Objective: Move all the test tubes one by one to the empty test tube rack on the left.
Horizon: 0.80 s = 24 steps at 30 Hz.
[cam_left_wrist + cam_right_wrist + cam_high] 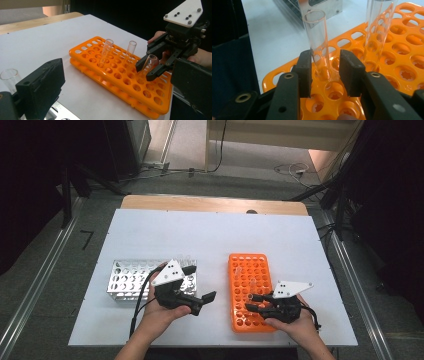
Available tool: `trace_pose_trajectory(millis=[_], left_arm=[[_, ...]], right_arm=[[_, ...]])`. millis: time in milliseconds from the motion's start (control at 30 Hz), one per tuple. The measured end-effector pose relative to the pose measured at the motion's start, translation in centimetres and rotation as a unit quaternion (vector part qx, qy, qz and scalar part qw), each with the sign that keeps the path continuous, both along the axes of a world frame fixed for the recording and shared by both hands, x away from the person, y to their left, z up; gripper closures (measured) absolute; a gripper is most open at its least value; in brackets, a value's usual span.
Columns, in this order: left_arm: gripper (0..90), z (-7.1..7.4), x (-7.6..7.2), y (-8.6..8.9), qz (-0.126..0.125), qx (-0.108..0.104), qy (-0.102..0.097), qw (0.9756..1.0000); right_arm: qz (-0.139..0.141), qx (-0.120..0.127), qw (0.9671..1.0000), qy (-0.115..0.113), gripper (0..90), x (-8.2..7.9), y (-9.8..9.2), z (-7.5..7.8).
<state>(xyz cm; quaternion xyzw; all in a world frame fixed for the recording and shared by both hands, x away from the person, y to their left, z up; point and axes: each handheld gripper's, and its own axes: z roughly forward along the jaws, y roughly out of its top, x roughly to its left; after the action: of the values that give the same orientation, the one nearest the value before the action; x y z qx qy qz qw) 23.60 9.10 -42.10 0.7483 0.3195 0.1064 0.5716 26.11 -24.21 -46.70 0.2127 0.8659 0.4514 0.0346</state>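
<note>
On the white table [210, 240], seen from the high view, we hold the left gripper [202, 302] at about 6 o'clock of the metal rack [131, 279] and the right gripper [256, 303] over the near end of the orange rack [248, 270], approx. 5 o'clock of table centre; tubes are barely readable there. The left gripper view gives us what the high view doesn't: three clear tubes standing in the orange rack [110, 75], two free ones [105, 51] at 10–11 o'clock of the right gripper [147, 68], and the third tube [149, 62] betw. its black jaws. The right gripper view settles the fit: the tube [318, 42] stands upright in a rack hole, at 12 o'clock from the right gripper [325, 72], its lower part betw. the pads; the left pad touches or nearly touches the glass, the right pad shows a gap, so not clenched. The left gripper's jaws stand wide apart, released, w/ nothing betw. them; another tube [8, 77] sits at its 9 o'clock.
</note>
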Motion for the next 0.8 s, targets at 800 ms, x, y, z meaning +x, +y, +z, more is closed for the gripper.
trace_pose_trajectory(millis=[800], left_arm=[[0.0, -0.09, -0.05, -0.42, -0.004, 0.004, 0.001, 1.0000]], right_arm=[[0.000, -0.016, 0.9996, -0.023, 73.6, -0.32, 0.66, -0.32]])
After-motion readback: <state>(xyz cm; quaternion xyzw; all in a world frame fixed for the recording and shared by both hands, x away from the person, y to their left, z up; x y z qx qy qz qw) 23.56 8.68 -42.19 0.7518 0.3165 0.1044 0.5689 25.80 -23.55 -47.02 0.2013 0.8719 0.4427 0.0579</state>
